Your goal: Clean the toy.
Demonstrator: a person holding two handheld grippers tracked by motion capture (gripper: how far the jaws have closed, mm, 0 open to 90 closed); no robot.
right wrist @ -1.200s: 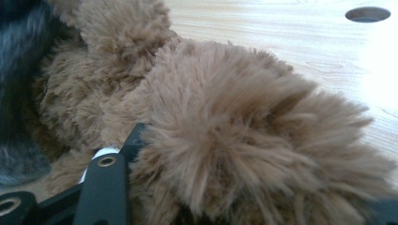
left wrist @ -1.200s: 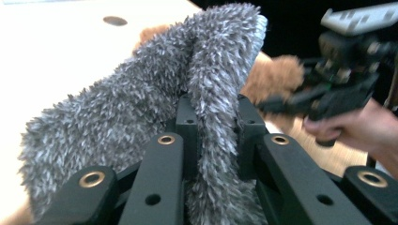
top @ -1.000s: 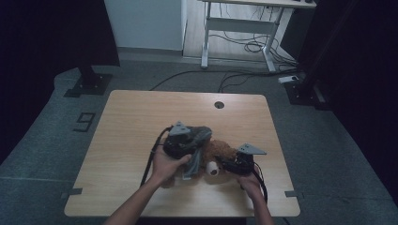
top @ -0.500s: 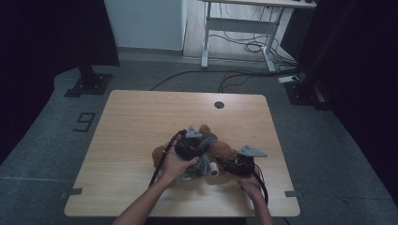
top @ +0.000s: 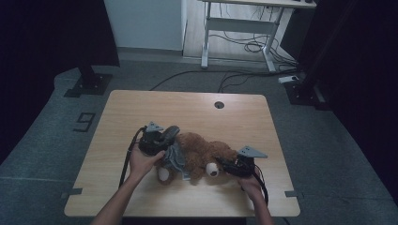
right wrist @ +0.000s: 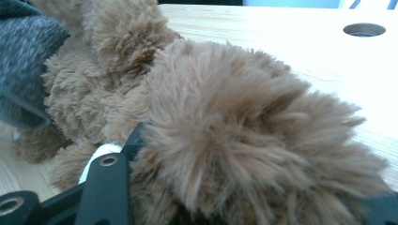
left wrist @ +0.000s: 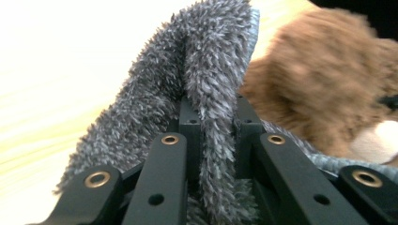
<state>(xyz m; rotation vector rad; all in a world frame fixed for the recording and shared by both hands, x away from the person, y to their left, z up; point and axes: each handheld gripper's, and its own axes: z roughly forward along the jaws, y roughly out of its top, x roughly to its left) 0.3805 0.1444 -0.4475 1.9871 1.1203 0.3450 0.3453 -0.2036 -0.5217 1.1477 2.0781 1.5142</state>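
A brown teddy bear (top: 202,152) lies on the wooden table (top: 187,108), near its front edge. My left gripper (top: 171,146) is at the bear's left side, shut on a fold of fluffy grey cloth (top: 177,160) that drapes over the bear's lower body. In the left gripper view the cloth (left wrist: 206,70) is pinched between the black jaws of the left gripper (left wrist: 213,112), with the bear (left wrist: 324,89) just behind it. My right gripper (top: 221,164) is shut on the bear's head. In the right gripper view brown fur (right wrist: 225,117) bulges between that gripper's (right wrist: 244,187) jaws, and the cloth (right wrist: 23,56) is at far left.
A round cable hole (top: 219,104) sits near the table's far edge. Bare wood lies behind and to both sides of the bear. On the floor beyond stand a white desk frame (top: 239,28), loose cables and a black stand base (top: 89,84).
My left gripper has moved to the left and a little lower, pulling the grey cloth from over the bear's middle to its left side. The right gripper has stayed put.
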